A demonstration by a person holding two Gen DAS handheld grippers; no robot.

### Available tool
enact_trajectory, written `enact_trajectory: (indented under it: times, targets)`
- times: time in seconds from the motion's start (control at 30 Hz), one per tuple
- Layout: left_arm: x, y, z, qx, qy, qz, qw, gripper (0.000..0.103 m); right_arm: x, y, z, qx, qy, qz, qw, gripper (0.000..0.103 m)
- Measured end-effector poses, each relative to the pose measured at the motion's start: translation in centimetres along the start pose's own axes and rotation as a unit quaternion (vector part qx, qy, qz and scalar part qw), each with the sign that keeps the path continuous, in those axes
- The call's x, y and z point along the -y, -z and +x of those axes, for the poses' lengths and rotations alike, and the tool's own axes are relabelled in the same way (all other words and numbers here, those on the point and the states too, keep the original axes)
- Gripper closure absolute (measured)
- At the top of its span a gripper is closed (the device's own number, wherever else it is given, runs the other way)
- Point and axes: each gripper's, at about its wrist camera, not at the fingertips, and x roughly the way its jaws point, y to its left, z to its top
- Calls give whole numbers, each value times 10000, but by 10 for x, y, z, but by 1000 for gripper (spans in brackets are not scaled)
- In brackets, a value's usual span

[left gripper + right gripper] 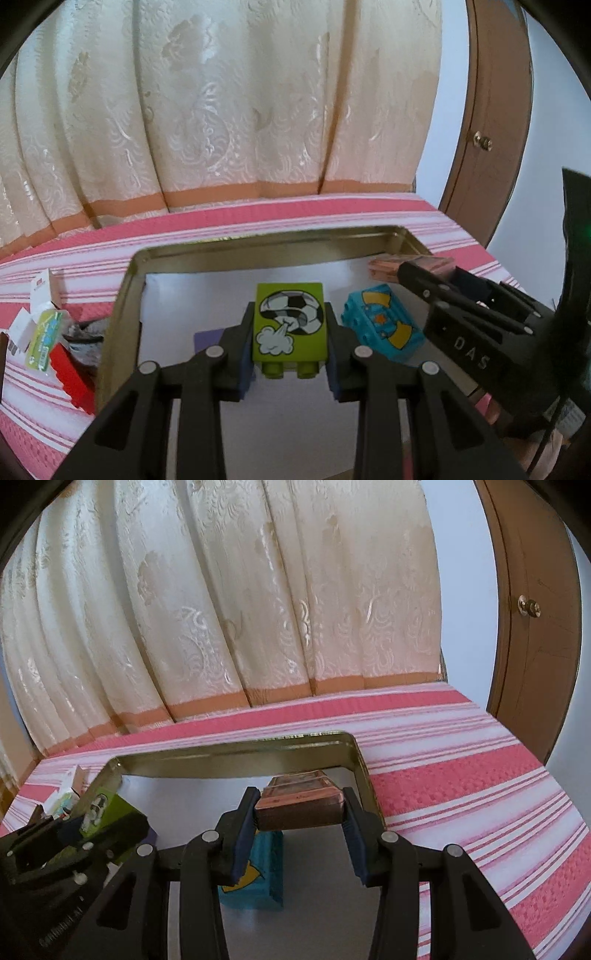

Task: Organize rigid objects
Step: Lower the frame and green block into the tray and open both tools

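Left gripper point(290, 334): fingers nearly closed, clamped on a lime-green toy building block printed with a football point(290, 323). The block is seated between the blue-padded fingers point(243, 373), pads pressed on its two long sides, studs pointed back toward the camera, printed face up. It is held above the white floor of an open rectangular gold-coloured metal tin point(122, 306).

Right gripper point(300, 805): fingers partly closed on a flat reddish-brown rectangular box with a pink rim point(300, 805). The box is spanned across the gap between the fingers point(352, 834), gripped at its two short ends, top face roughly level. It is held over the tin's right part, near the right wall point(364, 771).

A turquoise toy block with yellow and orange print point(382, 325) is seen lying on the tin floor, just right of the green block and below the brown box.

The tin is set on a pink-and-white striped surface point(461, 775). Outside the tin's left wall, a red block point(74, 380) and a small green-labelled packet point(44, 339) are seen lying on the cloth. A cream patterned curtain point(221, 92) is hung behind.
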Motion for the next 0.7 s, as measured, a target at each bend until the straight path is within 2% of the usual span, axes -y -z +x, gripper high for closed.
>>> enact_trajectory:
  times: [0.1, 0.13, 0.17, 0.2, 0.23, 0.3, 0.33, 0.37, 0.4, 0.53, 0.7]
  targets:
    - [3, 3, 9, -100, -185, 16, 9998, 72, 2, 1, 3, -87, 13, 102, 9999, 54]
    - [3, 4, 12, -138, -242, -9, 9996, 72, 4, 2, 2, -91, -11, 153, 9998, 46]
    - [1, 5, 15, -170, -263, -46, 9995, 66, 7, 2, 0, -56, -81, 252, 9996, 41]
    - [-1, 7, 17, -218, -267, -81, 9994, 51, 10, 2, -2, 16, -105, 339, 9994, 27]
    - [-2, 8, 16, -227, -279, -102, 9993, 46, 11, 2, -6, 104, -91, 399, 9991, 18]
    - [-2, 10, 8, -40, -258, -118, 9996, 22, 16, 2, -16, 381, -70, 520, 9979, 16]
    - [-2, 11, 2, 112, -273, -113, 9995, 16, 17, 1, -18, 461, -80, 566, 9973, 15]
    - [-2, 12, -4, 254, -308, -118, 9991, 4, 19, 1, -21, 531, -111, 635, 9965, 15]
    - [-3, 12, -9, 339, -373, -134, 9986, 1, 21, 1, -22, 543, -118, 689, 9961, 15]
    - [-9, 14, -25, 702, -376, -209, 9966, 0, 24, 2, -19, 477, -129, 842, 9952, 15]
    - [-22, 16, -34, 948, -499, -356, 9936, 0, 23, 2, -22, 592, -154, 893, 9941, 15]
